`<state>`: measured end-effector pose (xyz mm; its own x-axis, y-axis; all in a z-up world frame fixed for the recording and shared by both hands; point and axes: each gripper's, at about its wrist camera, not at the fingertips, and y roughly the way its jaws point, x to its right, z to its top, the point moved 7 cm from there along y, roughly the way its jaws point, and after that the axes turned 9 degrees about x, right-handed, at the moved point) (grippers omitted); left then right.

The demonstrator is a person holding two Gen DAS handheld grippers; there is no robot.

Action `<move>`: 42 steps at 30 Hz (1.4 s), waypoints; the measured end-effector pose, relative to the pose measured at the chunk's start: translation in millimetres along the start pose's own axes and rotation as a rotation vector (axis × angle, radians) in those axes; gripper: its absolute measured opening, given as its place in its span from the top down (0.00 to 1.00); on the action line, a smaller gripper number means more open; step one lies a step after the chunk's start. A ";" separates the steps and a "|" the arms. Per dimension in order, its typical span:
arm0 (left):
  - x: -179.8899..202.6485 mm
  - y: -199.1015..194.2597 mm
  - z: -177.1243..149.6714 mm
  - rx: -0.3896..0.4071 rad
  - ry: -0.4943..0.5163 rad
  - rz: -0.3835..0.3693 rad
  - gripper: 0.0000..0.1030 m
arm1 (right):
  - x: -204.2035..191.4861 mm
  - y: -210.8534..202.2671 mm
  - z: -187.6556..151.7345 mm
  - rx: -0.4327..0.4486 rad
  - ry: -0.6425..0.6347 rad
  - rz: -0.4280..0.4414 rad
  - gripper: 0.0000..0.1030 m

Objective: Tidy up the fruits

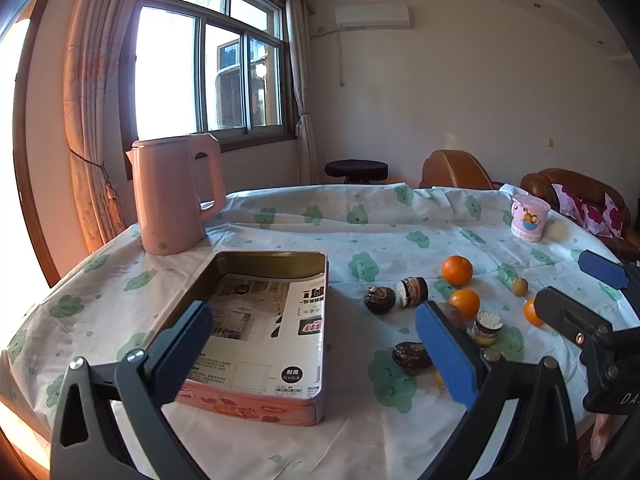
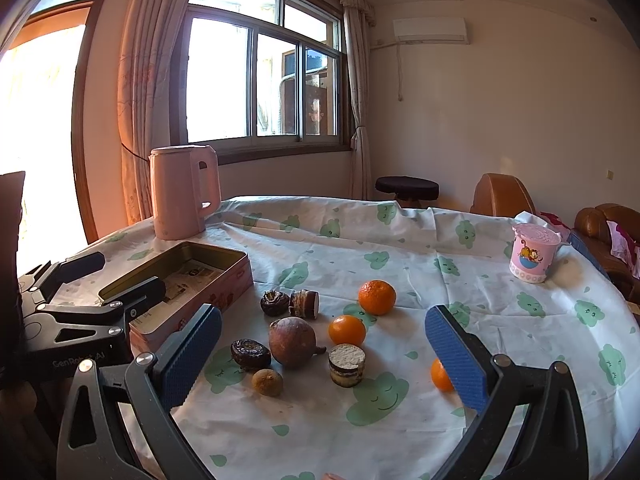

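The fruit lies loose on the cloth (image 2: 400, 240): three oranges (image 2: 376, 297), a brown fruit (image 2: 292, 342) with a small round one (image 2: 267, 382) just beside it, mixed with dark snacks (image 2: 251, 354) and two small cakes (image 2: 346, 365). The open tin (image 2: 240, 276) stands just left of the heap, near the kettle (image 2: 184, 196), and holds only a printed sheet.

Both claws are wide and hold nothing. The right gripper (image 2: 324, 356) hovers over the heap with the brown fruit and a cake between its pads; the left gripper (image 1: 316, 348) hangs above the tin's near end.

I judge sorting has not begun. To start well, take one fruit at a time, closing on its widest part, and keep the pads off the cakes (they look soft). One orange (image 2: 440, 374) sits half hidden behind the right pad (image 2: 456, 360), so it may roll if nudged.

Open cloth lies right and beyond the heap; the cup (image 2: 534, 256) stands well apart. The table edge is close below the grippers.
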<state>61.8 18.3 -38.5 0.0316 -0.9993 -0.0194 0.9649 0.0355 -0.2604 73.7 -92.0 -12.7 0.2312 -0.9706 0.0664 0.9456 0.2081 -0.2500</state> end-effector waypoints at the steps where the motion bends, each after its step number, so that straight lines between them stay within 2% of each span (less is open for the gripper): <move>1: -0.1 -0.1 -0.1 0.000 0.000 0.000 0.00 | -0.5 -0.2 -0.2 0.000 0.000 0.000 0.01; 42: -11.9 -0.3 -7.8 -0.010 -0.006 0.004 0.00 | -10.4 3.6 -8.2 -0.023 -0.014 0.011 0.01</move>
<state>59.1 30.3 -45.8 0.0367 -0.9992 -0.0150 0.9621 0.0394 -0.2698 72.9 -82.1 -22.2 0.2452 -0.9664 0.0770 0.9375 0.2161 -0.2727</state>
